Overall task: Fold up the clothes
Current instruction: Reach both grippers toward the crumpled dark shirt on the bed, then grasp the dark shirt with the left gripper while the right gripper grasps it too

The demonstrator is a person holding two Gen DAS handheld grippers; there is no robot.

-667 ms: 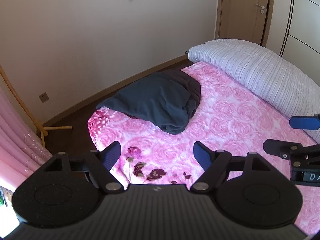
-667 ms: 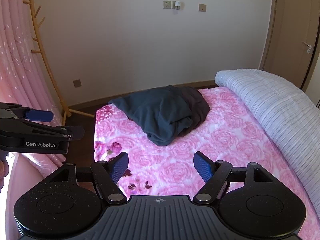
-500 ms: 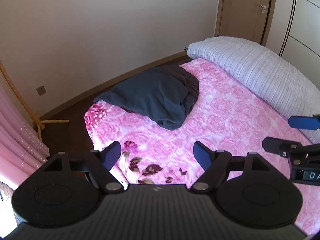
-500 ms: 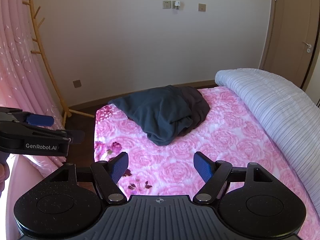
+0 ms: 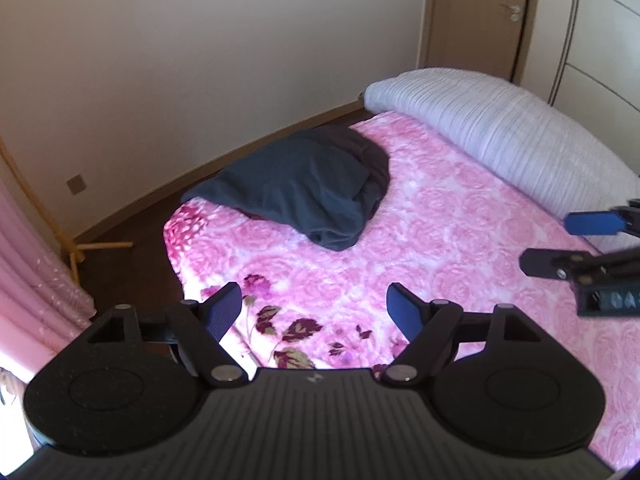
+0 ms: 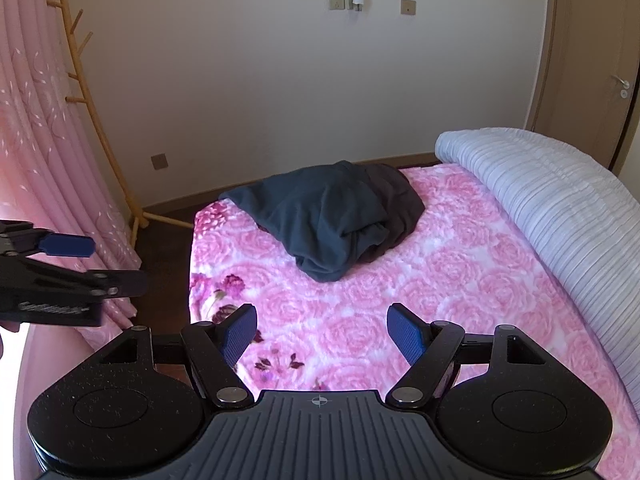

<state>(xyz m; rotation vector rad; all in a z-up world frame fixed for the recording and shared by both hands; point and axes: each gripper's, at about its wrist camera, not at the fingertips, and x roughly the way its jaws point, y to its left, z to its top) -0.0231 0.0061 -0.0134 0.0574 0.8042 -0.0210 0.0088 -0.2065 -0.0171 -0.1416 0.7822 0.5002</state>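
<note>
A crumpled dark blue-grey garment lies in a heap at the far corner of the pink rose-patterned bed. My left gripper hovers open over the bed's near edge, well short of the garment, with nothing between its blue pads. My right gripper is also open and empty, above the bed on the near side of the heap. Each gripper shows at the edge of the other's view: the right one, the left one.
A rolled white-lilac quilt runs along the bed's right side. Pink curtains and a wooden coat stand are on the left, dark floor beside the bed, a door at the back right.
The left gripper's view has shifted slightly, the garment sitting a little higher in frame. In the right wrist view the left gripper has drifted down. Both stay open and empty.
</note>
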